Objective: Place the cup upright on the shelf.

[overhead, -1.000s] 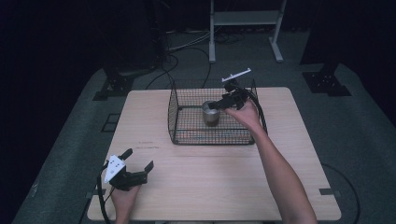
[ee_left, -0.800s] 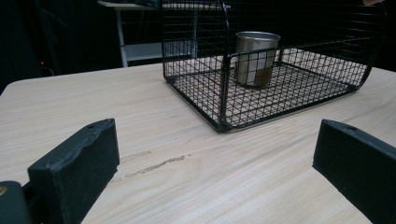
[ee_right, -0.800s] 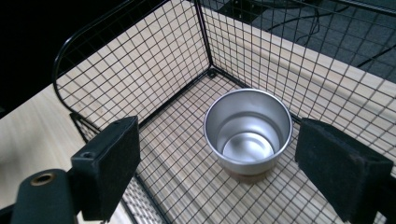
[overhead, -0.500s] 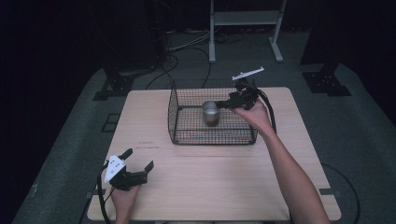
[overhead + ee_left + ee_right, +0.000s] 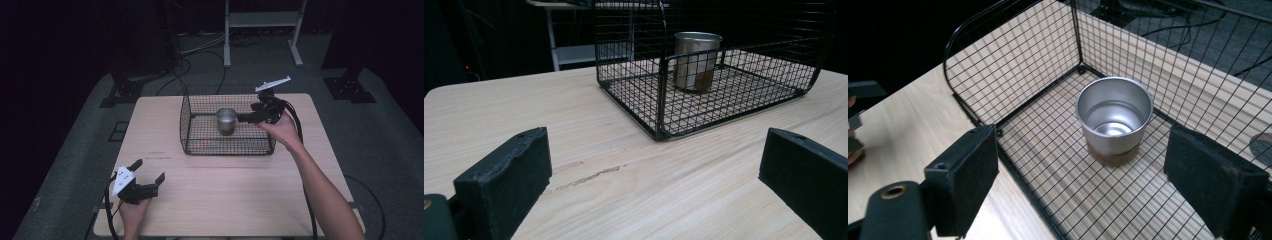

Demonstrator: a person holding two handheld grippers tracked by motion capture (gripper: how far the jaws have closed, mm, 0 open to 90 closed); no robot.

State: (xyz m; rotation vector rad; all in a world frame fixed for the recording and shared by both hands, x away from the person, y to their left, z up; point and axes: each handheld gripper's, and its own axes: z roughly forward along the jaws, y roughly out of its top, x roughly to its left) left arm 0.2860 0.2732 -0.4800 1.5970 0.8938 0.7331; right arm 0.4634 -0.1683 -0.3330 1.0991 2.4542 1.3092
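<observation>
Cup (image 5: 1114,120) just beyond open right claw (image 5: 1098,185)

Drew my right gripper (image 5: 248,118) back from metal cup (image 5: 226,120), toward right end of wire basket (image 5: 227,147). A second ago my jaws sat right at cup; now they stand apart with nothing between them, cup free ahead of them on basket floor, upright. My right hand (image 5: 283,129) now over basket's right edge, slightly higher than before. Grey plate on my gripper tilted up more.
</observation>
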